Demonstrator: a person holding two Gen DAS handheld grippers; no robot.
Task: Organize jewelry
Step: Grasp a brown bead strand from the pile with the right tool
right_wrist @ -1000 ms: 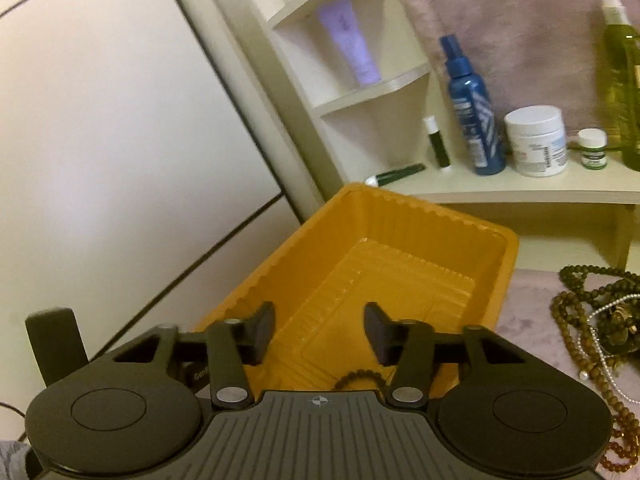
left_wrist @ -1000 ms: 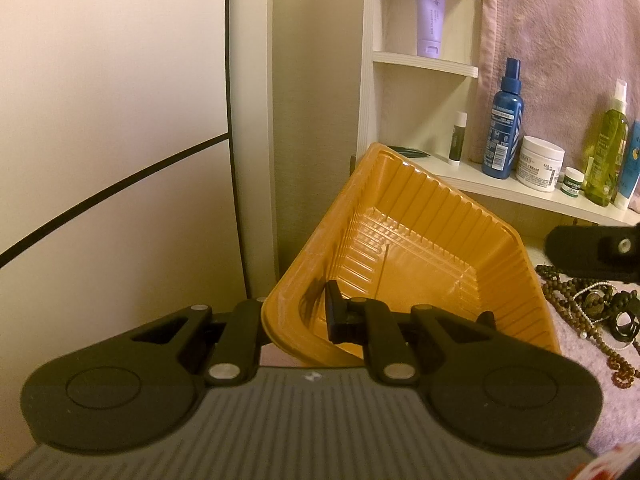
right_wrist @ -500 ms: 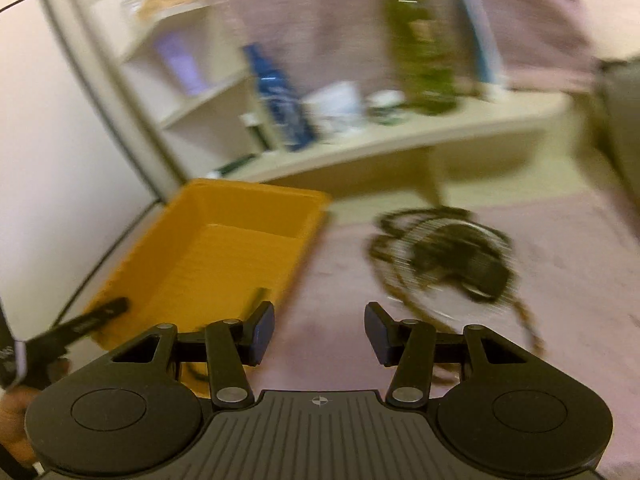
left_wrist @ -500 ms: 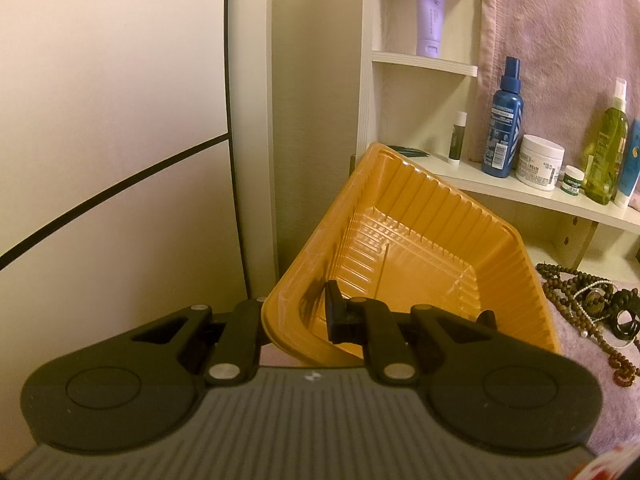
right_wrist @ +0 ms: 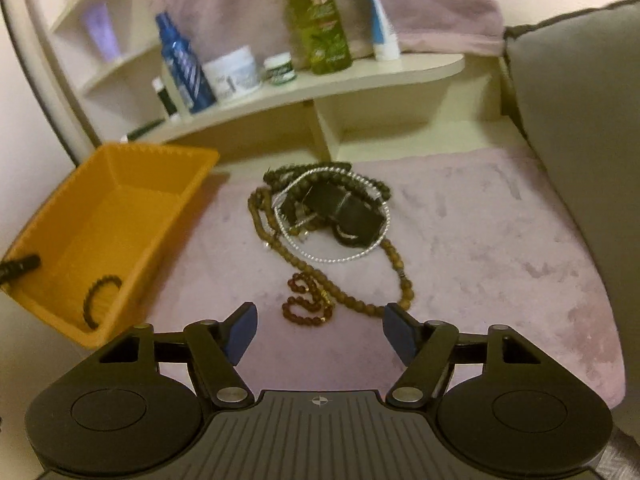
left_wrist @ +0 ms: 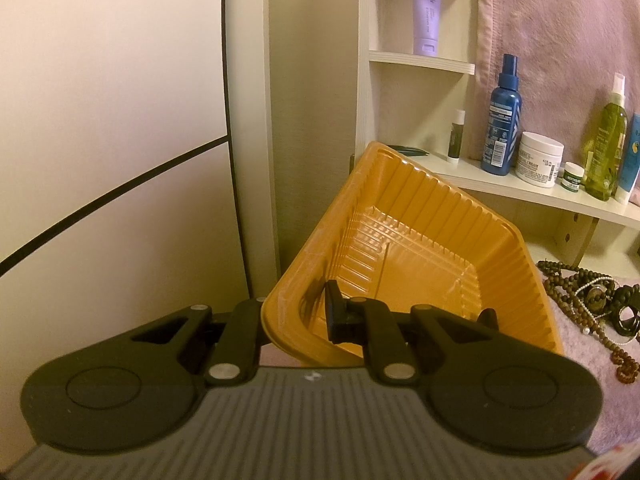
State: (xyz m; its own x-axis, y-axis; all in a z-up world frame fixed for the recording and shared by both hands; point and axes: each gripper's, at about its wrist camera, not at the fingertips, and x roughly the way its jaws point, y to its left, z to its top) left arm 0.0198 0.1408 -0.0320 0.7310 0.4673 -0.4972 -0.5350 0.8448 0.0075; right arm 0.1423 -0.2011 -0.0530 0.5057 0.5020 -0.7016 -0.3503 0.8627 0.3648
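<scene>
My left gripper [left_wrist: 296, 318] is shut on the near wall of an orange ribbed tray [left_wrist: 404, 188] and holds it tilted. In the right wrist view the tray [right_wrist: 160, 149] stands at the left, with a dark bead bracelet [right_wrist: 100, 296] inside it. A pile of jewelry [right_wrist: 328, 216] lies on the pink cloth: brown bead strings, a white pearl strand and dark pieces. My right gripper [right_wrist: 320, 322] hangs over the cloth, its jaws opening wide and pressing on nothing. A small reddish bead bracelet [right_wrist: 308, 302] lies just ahead of its fingertips. The same pile [left_wrist: 580, 296] shows right of the tray.
A cream shelf [right_wrist: 360, 76] behind the pile carries a blue spray bottle [right_wrist: 184, 68], a white jar [right_wrist: 236, 72], a green bottle [right_wrist: 316, 20] and small tubes. A grey cushion [right_wrist: 580, 120] bounds the right side. A pale wall panel [left_wrist: 100, 120] is at the left.
My right gripper has swung right and down from over the tray to the jewelry pile, and its jaws have spread wider. The left gripper and the tray have not moved.
</scene>
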